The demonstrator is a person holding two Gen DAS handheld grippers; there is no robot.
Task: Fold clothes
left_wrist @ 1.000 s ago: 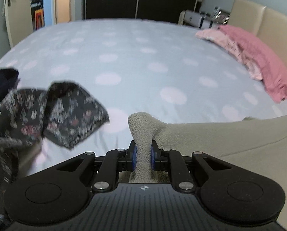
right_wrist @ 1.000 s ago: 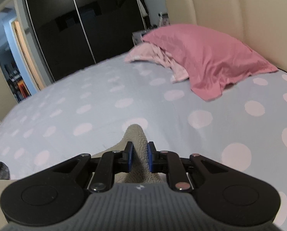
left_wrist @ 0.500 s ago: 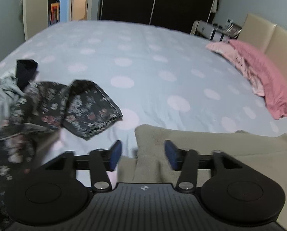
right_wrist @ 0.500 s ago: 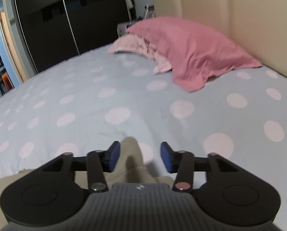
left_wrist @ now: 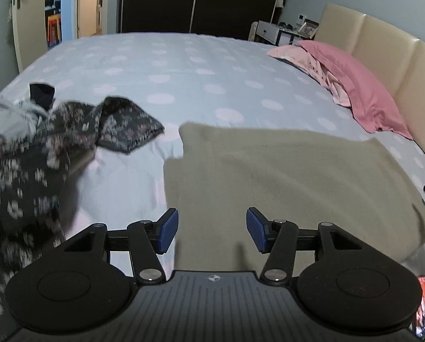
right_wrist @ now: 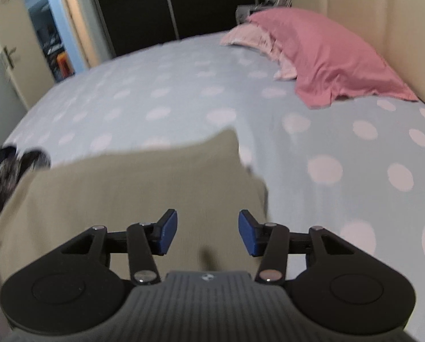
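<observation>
A beige knit garment (left_wrist: 286,176) lies flat on the polka-dot bed, folded into a rough rectangle; it also shows in the right wrist view (right_wrist: 132,188). My left gripper (left_wrist: 211,230) is open and empty, above the garment's near left edge. My right gripper (right_wrist: 207,233) is open and empty, above the garment's near right part. A pile of dark floral clothes (left_wrist: 41,148) lies to the left of the garment, and its edge shows in the right wrist view (right_wrist: 10,168).
Pink pillows (left_wrist: 352,85) lie against the cream headboard (left_wrist: 389,54) at the right, also in the right wrist view (right_wrist: 320,54). The light blue dotted bedsheet (left_wrist: 183,65) stretches to dark wardrobe doors (left_wrist: 195,0). A doorway (left_wrist: 55,14) opens at the far left.
Both grippers were shut on the beige garment's corners, then opened and let go. They have pulled back and up, and the garment now lies flat on the bed.
</observation>
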